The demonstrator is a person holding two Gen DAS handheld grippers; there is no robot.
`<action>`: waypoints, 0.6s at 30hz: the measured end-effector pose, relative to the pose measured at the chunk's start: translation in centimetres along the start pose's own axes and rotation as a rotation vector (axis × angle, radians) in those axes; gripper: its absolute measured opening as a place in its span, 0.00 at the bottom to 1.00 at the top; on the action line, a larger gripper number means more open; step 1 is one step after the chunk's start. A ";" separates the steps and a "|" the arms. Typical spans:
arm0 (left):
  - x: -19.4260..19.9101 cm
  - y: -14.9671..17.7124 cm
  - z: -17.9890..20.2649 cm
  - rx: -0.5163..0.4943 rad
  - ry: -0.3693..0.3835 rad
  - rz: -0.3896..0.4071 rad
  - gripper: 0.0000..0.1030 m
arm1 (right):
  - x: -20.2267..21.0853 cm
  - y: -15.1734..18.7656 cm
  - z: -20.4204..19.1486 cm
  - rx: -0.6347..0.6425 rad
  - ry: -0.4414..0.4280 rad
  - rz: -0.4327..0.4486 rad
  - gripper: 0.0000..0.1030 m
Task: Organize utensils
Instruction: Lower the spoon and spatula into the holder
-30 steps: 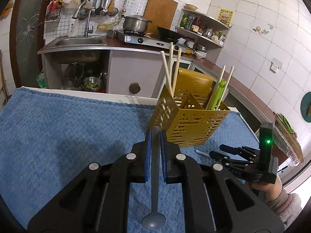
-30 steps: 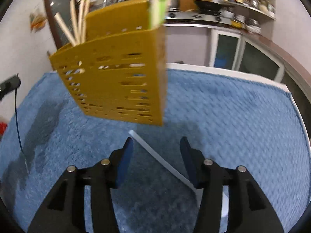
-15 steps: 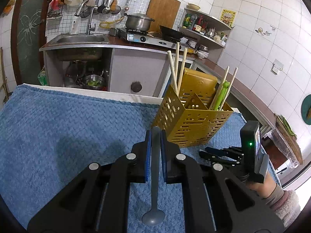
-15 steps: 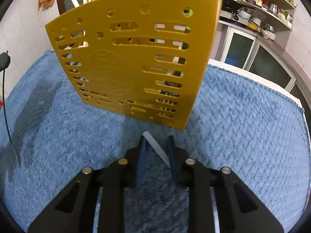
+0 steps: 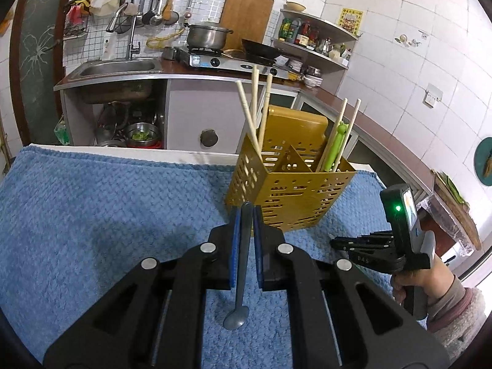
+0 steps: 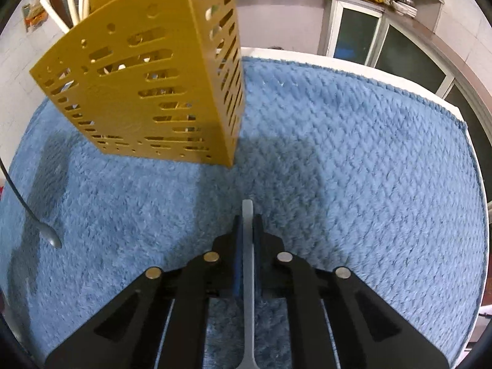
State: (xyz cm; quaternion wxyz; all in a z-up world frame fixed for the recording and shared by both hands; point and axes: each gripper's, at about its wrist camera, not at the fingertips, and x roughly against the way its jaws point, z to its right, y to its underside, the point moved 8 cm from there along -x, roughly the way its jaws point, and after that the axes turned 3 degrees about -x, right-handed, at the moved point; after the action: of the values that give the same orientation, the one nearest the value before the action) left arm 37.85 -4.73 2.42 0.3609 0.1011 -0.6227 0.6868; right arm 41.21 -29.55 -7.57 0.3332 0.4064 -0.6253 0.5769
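My left gripper is shut on the handle of a grey spoon, whose bowl hangs back toward the camera. Just beyond its tips, a yellow slotted utensil holder stands on the towel, with chopsticks and a green utensil in it. To its right my right gripper points down at the towel. In the right wrist view the right gripper is closing tight, its pads pressing on a flat white utensil handle. The holder stands ahead to the left, and the grey spoon's bowl shows at the far left.
A blue towel covers the table, whose white edge runs along the far side. Behind are a sink, a stove with a pot and shelves. A person's hand holds the right gripper.
The right gripper's jaws closed from wide apart onto the white utensil, which had lain slantwise on the towel and now lines up with the fingers. The left gripper kept its hold on the spoon.
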 end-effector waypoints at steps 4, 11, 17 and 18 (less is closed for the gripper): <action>0.6 -0.8 0.8 -0.018 0.011 0.015 0.03 | 4.8 -0.9 0.7 -0.053 -0.056 0.146 0.07; 2.6 -3.7 3.0 -0.043 0.056 0.084 0.01 | 14.8 -3.9 -0.3 -0.046 -0.069 0.450 0.07; 4.3 -6.2 4.3 -0.078 0.053 0.111 0.02 | 20.9 -6.2 -2.9 -0.030 -0.100 0.632 0.07; 4.7 -6.9 4.4 -0.075 0.056 0.119 0.01 | 21.9 -6.4 -3.0 -0.033 -0.102 0.672 0.07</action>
State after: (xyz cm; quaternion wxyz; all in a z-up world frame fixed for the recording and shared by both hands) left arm 37.37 -7.38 11.45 0.3403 0.0312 -0.6428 0.6856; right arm 36.96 -29.27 15.09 0.0992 0.2007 -0.7495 0.6230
